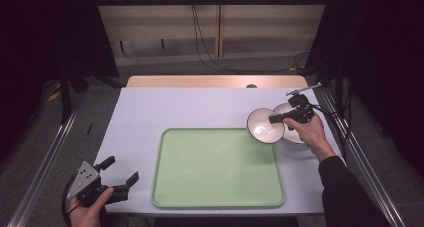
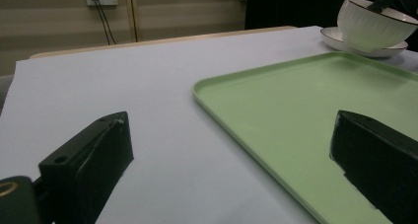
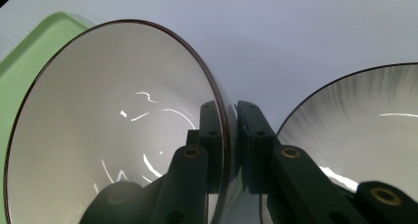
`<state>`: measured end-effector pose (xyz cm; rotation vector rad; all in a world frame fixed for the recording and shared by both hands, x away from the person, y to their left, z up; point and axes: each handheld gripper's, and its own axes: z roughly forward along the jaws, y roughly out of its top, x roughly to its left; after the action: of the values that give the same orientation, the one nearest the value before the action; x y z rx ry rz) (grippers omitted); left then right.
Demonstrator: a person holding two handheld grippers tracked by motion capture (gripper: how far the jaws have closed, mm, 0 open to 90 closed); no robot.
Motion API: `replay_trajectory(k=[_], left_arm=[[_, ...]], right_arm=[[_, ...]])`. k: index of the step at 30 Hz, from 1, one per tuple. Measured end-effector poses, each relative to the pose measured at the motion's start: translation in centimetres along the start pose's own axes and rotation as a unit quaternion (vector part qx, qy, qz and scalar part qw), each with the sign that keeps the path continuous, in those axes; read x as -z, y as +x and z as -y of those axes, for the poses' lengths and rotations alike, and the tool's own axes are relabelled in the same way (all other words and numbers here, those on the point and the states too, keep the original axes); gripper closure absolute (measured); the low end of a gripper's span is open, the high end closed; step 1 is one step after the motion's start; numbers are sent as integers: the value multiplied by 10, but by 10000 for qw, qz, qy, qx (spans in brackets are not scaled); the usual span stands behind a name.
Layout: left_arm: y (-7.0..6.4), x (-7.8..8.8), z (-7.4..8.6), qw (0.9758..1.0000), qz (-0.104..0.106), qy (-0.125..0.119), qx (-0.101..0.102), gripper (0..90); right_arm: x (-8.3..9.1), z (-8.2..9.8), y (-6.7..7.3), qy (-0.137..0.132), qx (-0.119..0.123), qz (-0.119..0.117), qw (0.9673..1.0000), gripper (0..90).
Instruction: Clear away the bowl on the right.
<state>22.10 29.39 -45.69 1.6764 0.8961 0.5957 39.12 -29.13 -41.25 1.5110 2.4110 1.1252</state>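
Our right claw (image 1: 278,119) pinches the bowl (image 1: 265,126) rim, lifted at right. Next we lower it onto the tray (image 1: 218,203). Left claw (image 1: 120,174) waits wide.

White bowl (image 1: 265,126), dark-rimmed, tilted, apparently lifted, rim pinched by right gripper (image 1: 278,119); beside plate (image 1: 294,132), over tray (image 1: 218,202) corner.

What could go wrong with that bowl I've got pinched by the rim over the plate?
The right gripper holds the bowl by a thin stretch of rim only, one jaw inside and one outside, so the tilted bowl might slip or swing. It hangs just above the plate and could knock it. Moving toward the green tray, its underside may catch the raised edge.
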Motion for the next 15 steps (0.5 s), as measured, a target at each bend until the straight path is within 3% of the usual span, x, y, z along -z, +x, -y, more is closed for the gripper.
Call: replay_trajectory(k=[4,15], left_arm=[[0,0,0,10000,-4,-5,-1,24],[1,1,0,10000,-32,18,-29,24]], right_arm=[[-3,1,0,46,-14,139,9999,823],[-21,2,-1,124,-89,94,9998,823]])
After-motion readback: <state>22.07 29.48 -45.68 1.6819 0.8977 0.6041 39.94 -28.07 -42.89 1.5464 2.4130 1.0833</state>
